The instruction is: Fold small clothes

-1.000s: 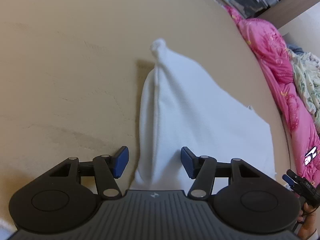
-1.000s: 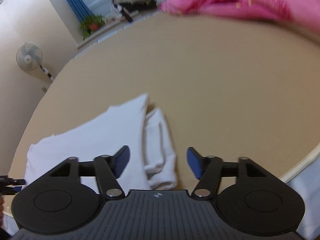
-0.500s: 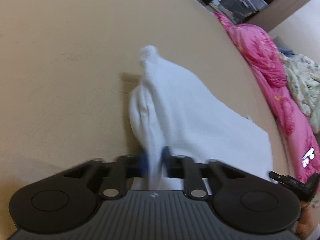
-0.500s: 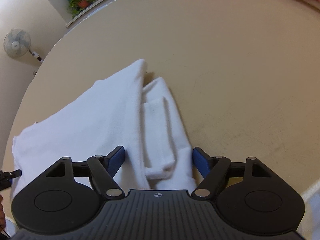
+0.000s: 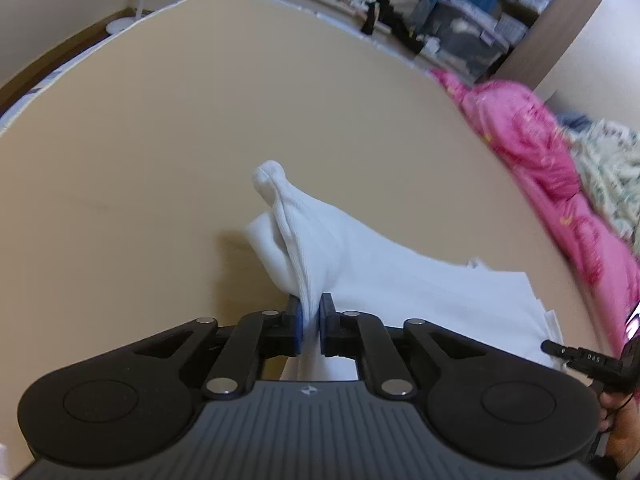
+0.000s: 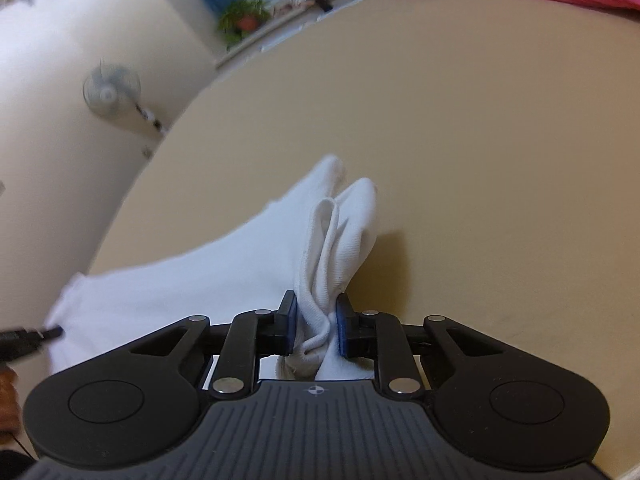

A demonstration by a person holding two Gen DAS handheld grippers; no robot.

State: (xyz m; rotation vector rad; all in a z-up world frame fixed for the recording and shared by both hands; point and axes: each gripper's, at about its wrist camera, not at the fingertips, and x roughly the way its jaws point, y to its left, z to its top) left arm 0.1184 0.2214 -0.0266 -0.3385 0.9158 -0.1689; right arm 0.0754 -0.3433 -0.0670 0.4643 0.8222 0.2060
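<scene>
Left wrist view: the left gripper (image 5: 310,326) is seen clamped on a raised ridge of a white garment (image 5: 400,280), the blue pads pressed together with only thin cloth between them. From the pinch the fabric is drawn up off the beige surface (image 5: 160,160), and a bunched end (image 5: 269,174) is lifted at its far tip. The rest of the garment is spread flat toward the right, where the black tip of the other tool (image 5: 576,356) is seen at its edge, held by a hand (image 5: 618,420).

Right wrist view: the right gripper (image 6: 316,326) is shown closing on a thicker bundle of the same garment (image 6: 336,240); its hemmed folds are gathered between the pads, which appear to be touching the cloth on both sides, though the contact is partly hidden by the folds. The flat part (image 6: 180,292) is laid out toward the left on the surface (image 6: 480,160).

A pink quilt (image 5: 540,152) is piled along the surface's far right side, with a floral cover (image 5: 612,160) beside it. A standing fan (image 6: 112,90) and a potted plant (image 6: 244,16) are seen by the wall.
</scene>
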